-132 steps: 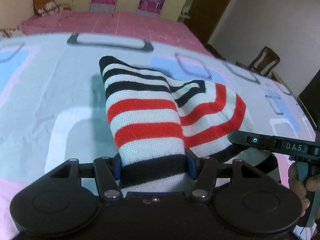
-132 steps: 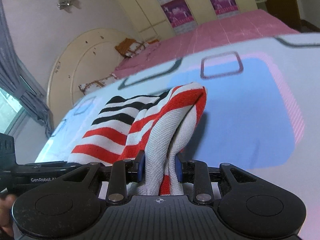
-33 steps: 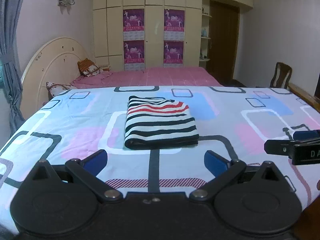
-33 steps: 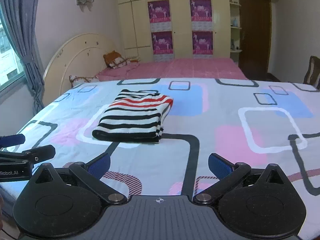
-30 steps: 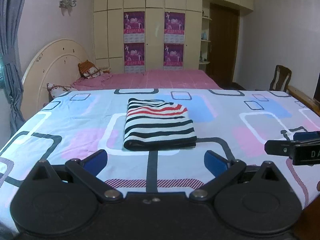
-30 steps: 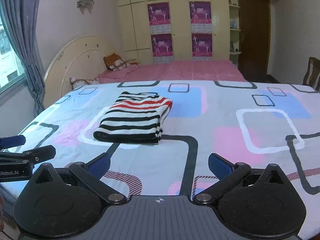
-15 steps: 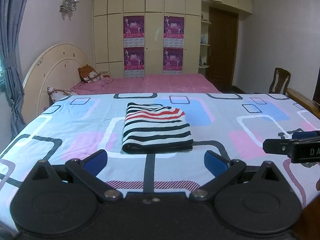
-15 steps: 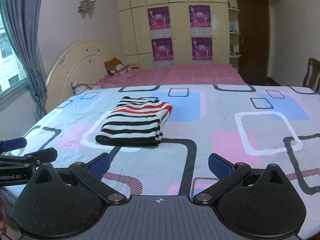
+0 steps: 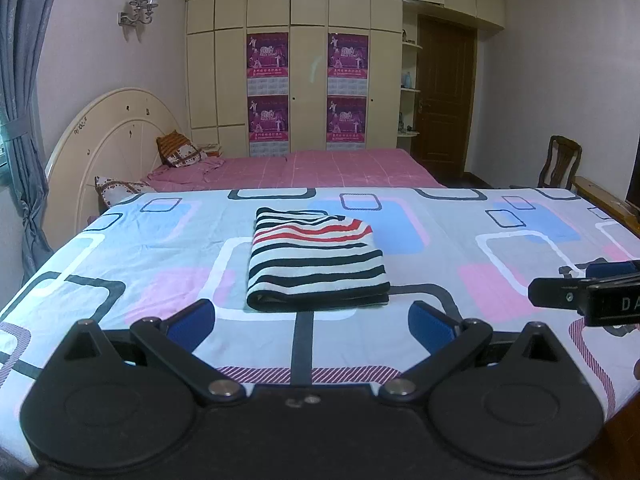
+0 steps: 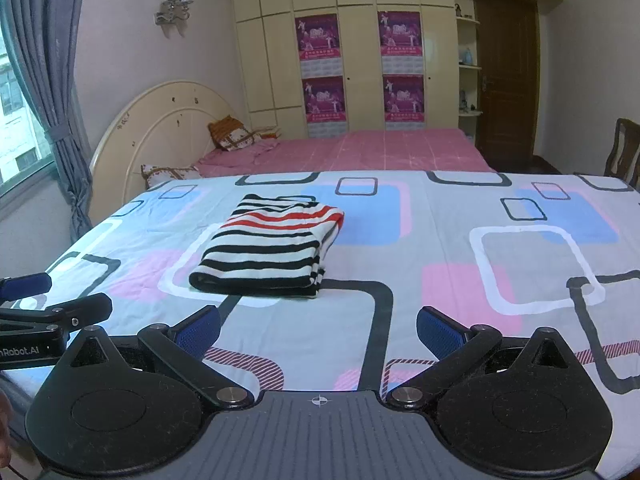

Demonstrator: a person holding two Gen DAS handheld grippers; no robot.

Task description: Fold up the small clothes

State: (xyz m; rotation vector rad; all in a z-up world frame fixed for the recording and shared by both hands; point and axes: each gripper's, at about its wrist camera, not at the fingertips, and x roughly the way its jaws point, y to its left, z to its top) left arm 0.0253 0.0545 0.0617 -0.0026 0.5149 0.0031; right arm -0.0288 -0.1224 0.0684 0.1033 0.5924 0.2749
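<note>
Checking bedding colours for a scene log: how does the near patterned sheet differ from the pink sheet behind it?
The near sheet is pale blue with black, white and pink squares; the pink sheet is plain pink with a faint grid. The near sheet carries the folded striped garment; the pink sheet has pillows at its head. Both lie flat.

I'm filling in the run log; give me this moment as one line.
top: folded, flat on bed | left gripper: open, empty, clear of top | right gripper: open, empty, clear of top
</note>
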